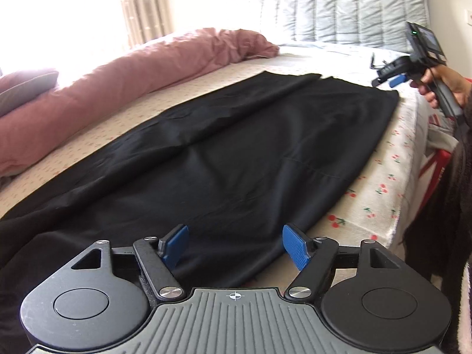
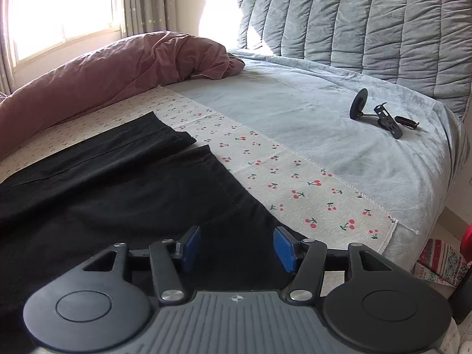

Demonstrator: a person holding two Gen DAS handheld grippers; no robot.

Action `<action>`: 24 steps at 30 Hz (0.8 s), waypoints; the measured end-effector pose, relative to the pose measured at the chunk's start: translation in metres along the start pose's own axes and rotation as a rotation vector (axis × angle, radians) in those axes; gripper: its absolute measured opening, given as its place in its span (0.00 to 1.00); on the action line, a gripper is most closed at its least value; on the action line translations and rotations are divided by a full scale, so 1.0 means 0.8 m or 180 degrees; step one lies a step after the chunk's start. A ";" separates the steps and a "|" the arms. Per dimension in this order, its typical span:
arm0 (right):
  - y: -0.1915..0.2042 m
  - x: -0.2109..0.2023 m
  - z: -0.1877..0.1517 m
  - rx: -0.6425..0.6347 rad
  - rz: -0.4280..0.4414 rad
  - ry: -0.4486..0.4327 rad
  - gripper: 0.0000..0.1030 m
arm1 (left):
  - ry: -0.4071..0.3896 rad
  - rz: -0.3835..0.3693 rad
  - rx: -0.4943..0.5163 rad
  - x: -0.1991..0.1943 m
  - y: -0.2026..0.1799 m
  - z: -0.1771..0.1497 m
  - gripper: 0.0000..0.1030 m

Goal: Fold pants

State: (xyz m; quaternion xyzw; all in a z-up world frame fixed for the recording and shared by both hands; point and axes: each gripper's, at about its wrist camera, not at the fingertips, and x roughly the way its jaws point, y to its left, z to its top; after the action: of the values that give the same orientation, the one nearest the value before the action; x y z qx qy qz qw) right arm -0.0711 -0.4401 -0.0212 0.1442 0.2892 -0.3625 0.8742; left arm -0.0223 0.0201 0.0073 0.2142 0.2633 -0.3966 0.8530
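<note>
- looking at the black pants (image 1: 224,147) first: they lie flat along the near side of the bed, on the cherry-print sheet (image 1: 380,177), legs side by side with a seam line between them.
- the fabric reads thin and limp, lightly rippled, so i judge it will sag as soon as one edge lifts.
- the two leg hems (image 2: 183,144) sit a little apart and uneven, one reaching further toward the headboard.
- i'd call this the very start of the fold: nothing is doubled over yet, both tools hang just above the cloth.
- my left gripper (image 1: 236,247) is spread wide, holding nothing, over the near edge at one end.
- my right gripper (image 2: 236,249) is also spread and empty, above the hem-side edge.
- the next move, i reckon, calls for both to pinch the near edge and carry it across together.
- further out: a pink duvet (image 1: 97,88) along the far side, a small black stand (image 2: 380,115) on the grey blanket.
</note>
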 end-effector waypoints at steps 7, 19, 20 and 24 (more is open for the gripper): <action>0.092 -0.021 -0.002 -0.0468 0.0809 0.0018 0.77 | 0.0116 0.0944 -0.0785 -0.013 0.070 -0.014 0.88; 0.240 -0.057 -0.048 -0.1356 0.1909 0.0252 0.83 | 0.0385 0.1949 -0.2199 -0.049 0.184 -0.087 0.90; 0.249 -0.061 -0.054 -0.1431 0.2012 0.0267 0.83 | 0.0377 0.2036 -0.2276 -0.051 0.190 -0.091 0.90; 0.282 -0.081 -0.081 -0.1756 0.2420 0.0318 0.83 | 0.0383 0.2360 -0.2596 -0.062 0.214 -0.110 0.90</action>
State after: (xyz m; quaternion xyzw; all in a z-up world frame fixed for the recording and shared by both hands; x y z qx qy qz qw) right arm 0.0277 -0.2174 -0.0236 0.0194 0.3431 0.0811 0.9356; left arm 0.0609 0.2002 -0.0028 -0.0329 0.3508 0.0773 0.9327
